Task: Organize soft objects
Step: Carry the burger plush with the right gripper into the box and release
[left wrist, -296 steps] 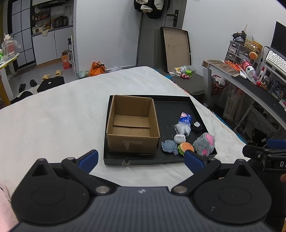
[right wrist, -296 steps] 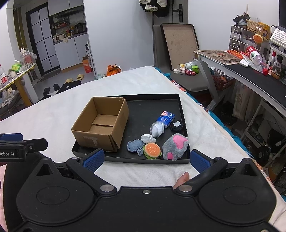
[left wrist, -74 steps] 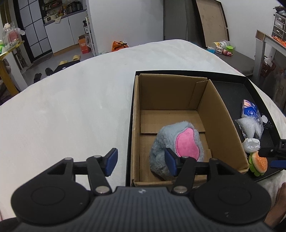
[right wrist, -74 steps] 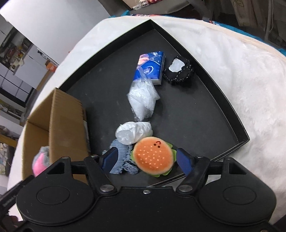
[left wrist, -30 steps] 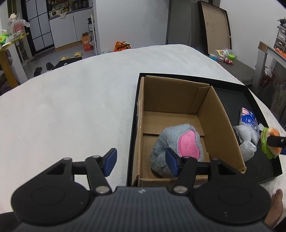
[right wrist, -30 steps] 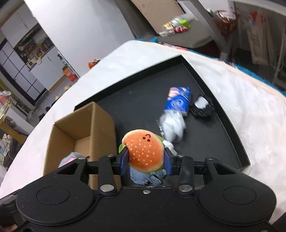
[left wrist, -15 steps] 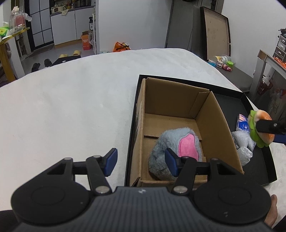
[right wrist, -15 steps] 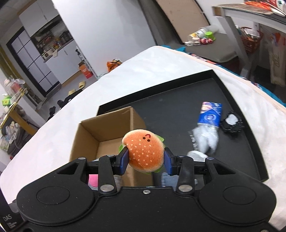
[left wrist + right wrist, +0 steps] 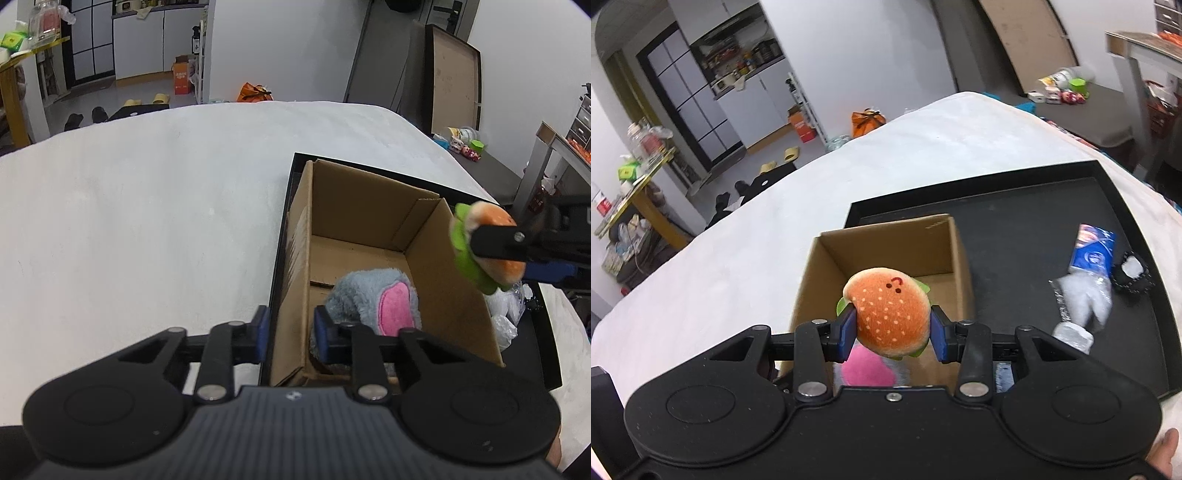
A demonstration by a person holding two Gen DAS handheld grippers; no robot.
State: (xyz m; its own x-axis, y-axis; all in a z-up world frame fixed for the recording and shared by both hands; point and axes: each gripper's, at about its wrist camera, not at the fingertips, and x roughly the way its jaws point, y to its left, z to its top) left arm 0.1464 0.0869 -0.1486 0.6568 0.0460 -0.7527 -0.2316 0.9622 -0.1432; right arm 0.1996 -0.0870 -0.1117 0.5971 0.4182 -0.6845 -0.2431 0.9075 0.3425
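The burger plush [image 9: 891,312] sits pinched between the blue pads of my right gripper [image 9: 893,335], held in the air over the cardboard box [image 9: 886,258] near its right wall. In the box lies the grey plush with a pink patch [image 9: 373,299]. My left gripper [image 9: 290,330] straddles the box's left wall, one finger on either side (squeezing or merely around it, I cannot tell). The box stands on a black tray [image 9: 1034,206], beside a blue tissue pack [image 9: 1093,249] and a clear bag [image 9: 1086,291].

Bright even indoor light, soft shadows, strong fisheye bending, slight blur
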